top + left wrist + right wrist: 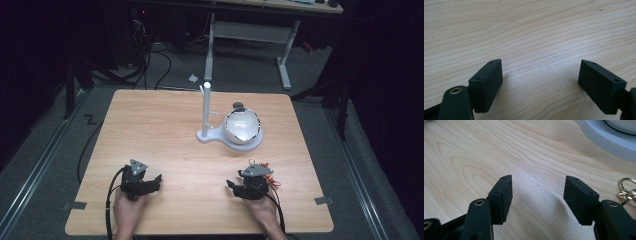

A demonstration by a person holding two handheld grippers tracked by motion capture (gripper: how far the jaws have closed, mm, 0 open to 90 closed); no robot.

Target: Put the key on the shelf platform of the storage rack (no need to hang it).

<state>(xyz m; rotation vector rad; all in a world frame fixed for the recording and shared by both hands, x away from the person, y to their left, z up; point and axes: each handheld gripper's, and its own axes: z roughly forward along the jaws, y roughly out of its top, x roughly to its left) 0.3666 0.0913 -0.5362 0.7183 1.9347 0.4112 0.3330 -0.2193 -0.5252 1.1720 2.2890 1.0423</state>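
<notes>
On the wooden table, my left gripper rests near the front left, held by a hand. Its jaws stand wide open over bare wood, as the left gripper view shows. My right gripper sits near the front right, open too, with nothing between its fingers. A gold clasp on a red cord lies on the table just right of the right gripper. Farther back stands a white stand with an upright post, and on its base rests a white round bowl.
A small dark object lies behind the bowl. Beyond the table's far edge are a desk frame and cables on the floor. Bare wood stretches across the table's left half and middle.
</notes>
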